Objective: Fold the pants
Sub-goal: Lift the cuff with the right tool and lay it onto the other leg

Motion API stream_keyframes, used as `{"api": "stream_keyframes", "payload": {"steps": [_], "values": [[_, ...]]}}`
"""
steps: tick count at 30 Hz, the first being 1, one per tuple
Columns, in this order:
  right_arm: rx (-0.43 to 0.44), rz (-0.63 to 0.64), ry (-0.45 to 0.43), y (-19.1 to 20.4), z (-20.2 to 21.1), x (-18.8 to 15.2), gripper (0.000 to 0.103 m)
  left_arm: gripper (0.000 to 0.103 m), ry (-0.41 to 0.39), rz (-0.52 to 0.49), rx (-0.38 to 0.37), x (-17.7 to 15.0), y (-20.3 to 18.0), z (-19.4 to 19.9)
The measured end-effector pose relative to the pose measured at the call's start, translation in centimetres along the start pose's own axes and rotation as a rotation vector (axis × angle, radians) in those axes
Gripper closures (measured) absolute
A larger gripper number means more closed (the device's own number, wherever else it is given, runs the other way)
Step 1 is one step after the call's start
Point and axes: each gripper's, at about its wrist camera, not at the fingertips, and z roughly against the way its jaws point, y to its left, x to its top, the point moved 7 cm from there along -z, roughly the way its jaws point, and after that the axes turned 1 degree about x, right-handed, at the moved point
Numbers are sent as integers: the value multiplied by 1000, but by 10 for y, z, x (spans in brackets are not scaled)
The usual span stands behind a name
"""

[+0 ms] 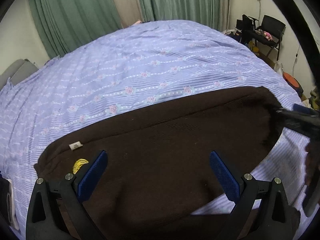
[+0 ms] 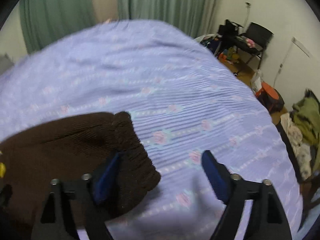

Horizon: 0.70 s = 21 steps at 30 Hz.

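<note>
The pants (image 1: pixel 160 150) lie flat on the bed (image 1: pixel 140 64), near its front edge, already doubled into a broad band running left to right across the lilac, rose-patterned cover. At the left end, a small white label (image 1: pixel 75 145) sits on the upper seam and a yellow patch (image 1: pixel 80 165) shows just beside the left gripper (image 1: pixel 159 177). The left gripper hangs over the middle of the band with its jaws spread wide and nothing between the blue pads (image 1: pixel 94 177); it is released. Further right, the fabric ends in a gathered, ribbed band (image 2: pixel 136 156). The right gripper (image 2: pixel 163 177) is also released: its jaws stand wide apart, the left pad (image 2: pixel 108 178) resting over the ribbed band and the right pad above bare bedcover, so no cloth is pinched. The right wrist view is blurred, so finer contact cannot be confirmed. The material is a dark brown ribbed knit, thick and matte. Judged from its look, it is soft and limp, light to moderate in weight, not slippery and not fragile; it will sag and drag on the cover rather than hold a shape. For the next fold, take hold at the two corners of one end, preferably on the thicker ribbed band or along a seam, where the layers can be pinched together.
</note>
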Motion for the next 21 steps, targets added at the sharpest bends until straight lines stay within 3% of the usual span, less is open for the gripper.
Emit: {"api": "stream_keyframes", "payload": {"steps": [5, 8, 15, 18, 21], "values": [[-51, 0, -126, -17, 81, -14, 17, 0, -55, 0, -35, -6, 3, 44], [5, -58, -130, -32, 120, -34, 17, 0, -77, -9, -68, -17, 0, 72], [159, -173, 80, -36, 145, -136, 19, 0, -31, -27, -123, -75, -16, 117], [199, -221, 201, -31, 132, -183, 37, 0, 42, -48, -129, -107, -24, 116], [238, -263, 265, -25, 118, -214, 38, 0, 103, -54, -134, -131, -28, 111]]}}
